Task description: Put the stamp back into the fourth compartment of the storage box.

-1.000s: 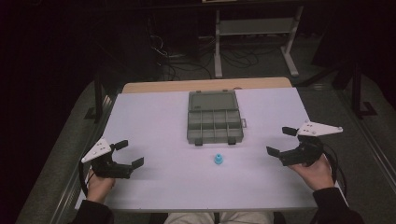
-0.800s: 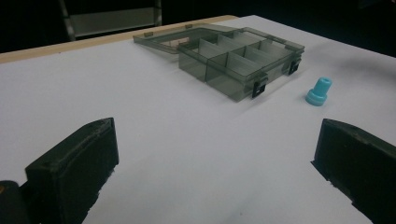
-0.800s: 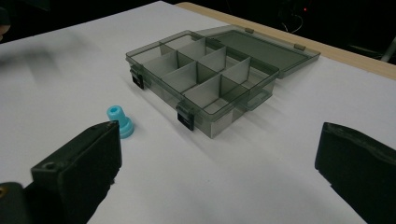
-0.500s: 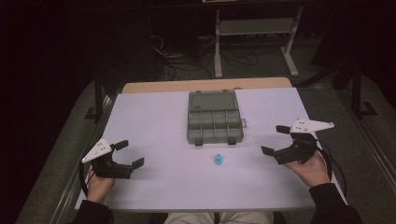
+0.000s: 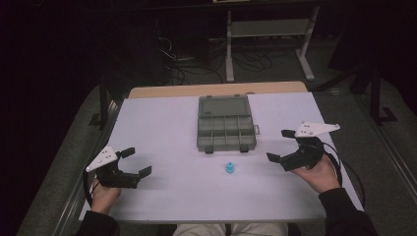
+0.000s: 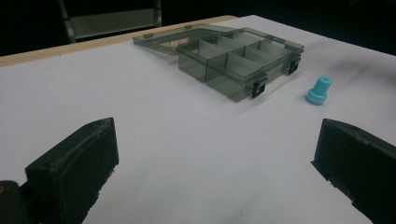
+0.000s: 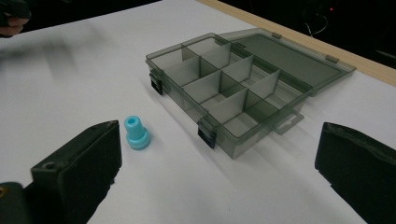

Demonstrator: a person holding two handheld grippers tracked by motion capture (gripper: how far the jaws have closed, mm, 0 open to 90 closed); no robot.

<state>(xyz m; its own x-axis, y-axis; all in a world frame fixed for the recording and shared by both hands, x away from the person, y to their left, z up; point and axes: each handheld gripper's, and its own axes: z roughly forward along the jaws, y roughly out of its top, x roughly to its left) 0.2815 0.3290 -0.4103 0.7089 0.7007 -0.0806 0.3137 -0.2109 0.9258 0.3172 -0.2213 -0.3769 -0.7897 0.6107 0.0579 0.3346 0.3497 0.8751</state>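
A grey see-through compartment box (image 5: pixel 225 129) (image 6: pixel 238 56) (image 7: pixel 231 93) lies in the middle of the white table (image 5: pixel 167 128), its lid folded flat behind it and its compartments bare. A small blue plastic piece (image 5: pixel 230 168) (image 6: pixel 319 91) (image 7: pixel 136 133) stands upright just in front of the box. My left gripper (image 5: pixel 135 162) rests open near the table's front left, well apart from both. My right gripper (image 5: pixel 279 145) is open at the front right, held just above the table, to the right of the blue piece. Nothing is between either pair of jaws.
A wooden strip (image 5: pixel 216 90) edges the far side of the table. Beyond it is a dark floor with cables (image 5: pixel 196 64) and a metal stand (image 5: pixel 265 34). A dark post (image 5: pixel 103 101) stands by the table's left edge.
My right gripper has moved left and a little toward the front, closer to the blue piece. My left gripper has stayed where it was.
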